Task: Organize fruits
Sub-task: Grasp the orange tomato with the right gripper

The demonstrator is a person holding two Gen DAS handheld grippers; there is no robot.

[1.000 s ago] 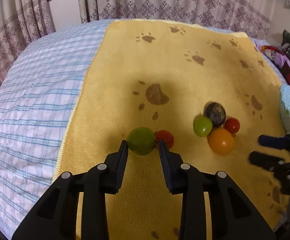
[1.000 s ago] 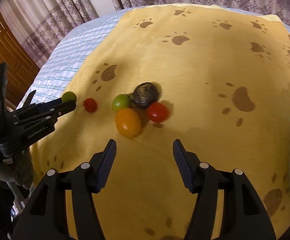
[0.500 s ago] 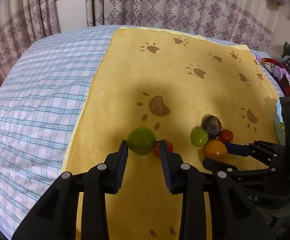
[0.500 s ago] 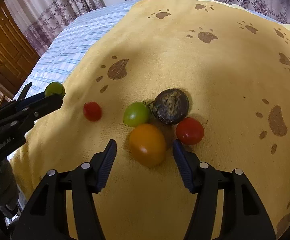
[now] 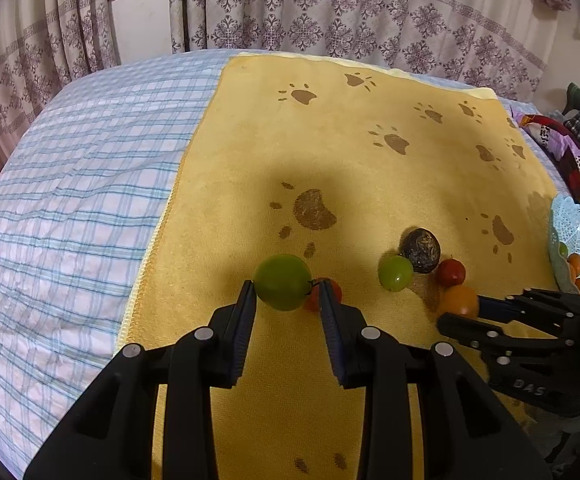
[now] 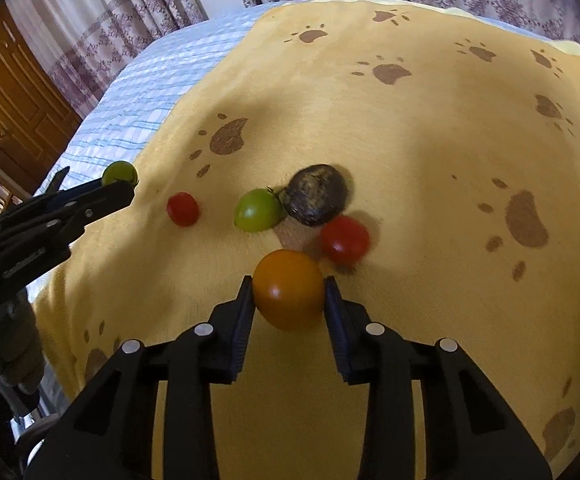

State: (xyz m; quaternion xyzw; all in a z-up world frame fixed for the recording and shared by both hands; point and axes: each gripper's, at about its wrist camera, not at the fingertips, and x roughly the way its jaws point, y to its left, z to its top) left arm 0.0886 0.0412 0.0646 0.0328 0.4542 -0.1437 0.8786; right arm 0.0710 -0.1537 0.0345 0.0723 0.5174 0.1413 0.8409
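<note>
Yellow blanket (image 6: 430, 128) with brown paw prints lies on the bed, and each tongs grips one fruit above it.

The left tongs (image 5: 286, 294) are closed on a green fruit (image 5: 282, 281), near the left edge of the blanket, where the checked bedsheet (image 5: 73, 184) begins. A small red fruit (image 6: 182, 209) lies on the blanket just behind it. The right tongs (image 6: 288, 293) have just been closing and now both pads press on an orange fruit (image 6: 288, 288), nearer to the front edge of the blanket. Just beyond it are a second green fruit (image 6: 257, 210), touching a dark wrinkled fruit (image 6: 317, 194), and another red fruit (image 6: 345, 240). At the right edge of the blanket, a pale blue basket (image 5: 566, 232) holds some green and orange fruits.
</note>
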